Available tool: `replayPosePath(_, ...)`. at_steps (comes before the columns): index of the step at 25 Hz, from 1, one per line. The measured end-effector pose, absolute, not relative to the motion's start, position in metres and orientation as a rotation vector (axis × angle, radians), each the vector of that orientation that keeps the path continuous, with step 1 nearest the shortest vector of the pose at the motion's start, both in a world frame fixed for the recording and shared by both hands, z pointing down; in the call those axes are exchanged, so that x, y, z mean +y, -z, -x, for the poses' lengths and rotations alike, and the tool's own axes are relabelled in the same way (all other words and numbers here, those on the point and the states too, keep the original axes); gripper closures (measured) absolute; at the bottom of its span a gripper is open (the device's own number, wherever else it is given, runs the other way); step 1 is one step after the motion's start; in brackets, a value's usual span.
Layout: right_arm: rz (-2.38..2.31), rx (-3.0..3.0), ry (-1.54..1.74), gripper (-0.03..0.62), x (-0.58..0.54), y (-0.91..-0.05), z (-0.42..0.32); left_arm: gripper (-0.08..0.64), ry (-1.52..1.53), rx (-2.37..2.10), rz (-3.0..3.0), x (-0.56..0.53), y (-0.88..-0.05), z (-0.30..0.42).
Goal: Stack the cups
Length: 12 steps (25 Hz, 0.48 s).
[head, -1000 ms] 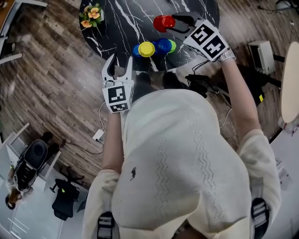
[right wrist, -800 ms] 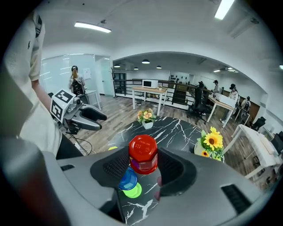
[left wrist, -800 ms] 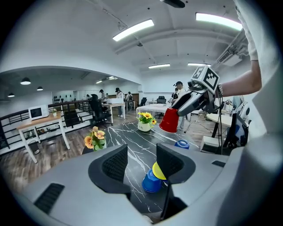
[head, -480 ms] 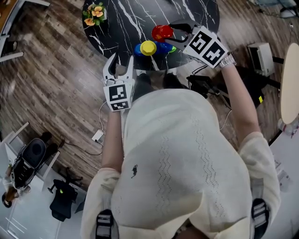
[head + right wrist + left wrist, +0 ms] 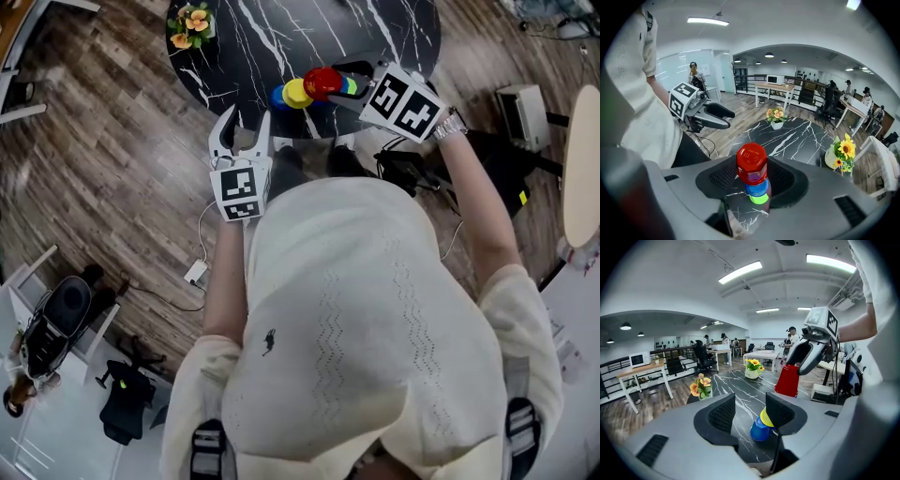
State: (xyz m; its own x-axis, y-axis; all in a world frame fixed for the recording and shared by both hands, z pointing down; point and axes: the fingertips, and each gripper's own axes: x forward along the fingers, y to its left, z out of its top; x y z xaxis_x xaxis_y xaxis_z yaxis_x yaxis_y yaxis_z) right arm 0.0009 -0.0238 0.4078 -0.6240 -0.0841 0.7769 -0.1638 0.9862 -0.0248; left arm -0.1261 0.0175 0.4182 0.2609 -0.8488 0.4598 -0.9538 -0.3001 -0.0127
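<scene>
The right gripper [image 5: 337, 84] is clamped on a red cup [image 5: 320, 82], its two jaws pressing on opposite sides of the cup near its base. In the left gripper view the cup hangs mouth down and a little tilted over the near edge of the round black marble table [image 5: 262, 47]. In the right gripper view its flat base faces the camera and it lies over a blue cup [image 5: 757, 187] and a green cup [image 5: 759, 198] on the table beyond; whether the red one touches them I cannot tell.

From the head view the other cups sit bunched at the table's near rim: a second bit of blue [image 5: 278, 97] at the left, a yellow cup [image 5: 297, 92] just beside it, and the green one at the right under the gripper's jaws. I cannot tell whether any of these are nested.

The left gripper [image 5: 245, 117] is held off the table's edge, over the wooden floor [image 5: 112, 141], jaws spread apart with nothing between them; past them its own view shows the blue and yellow cups touching each other.

A small pot of orange flowers [image 5: 191, 22] stands at the table's far left, and a sunflower pot [image 5: 841, 154] farther across it
</scene>
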Motion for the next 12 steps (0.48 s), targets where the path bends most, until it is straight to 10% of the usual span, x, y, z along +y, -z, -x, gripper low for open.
replayPosePath(12, -0.154, -2.213, -0.087, 0.38, -0.0196, -0.4185, 0.006, 0.337, -0.567, -1.669, -2.252, 0.0201, -0.4215, 0.1316)
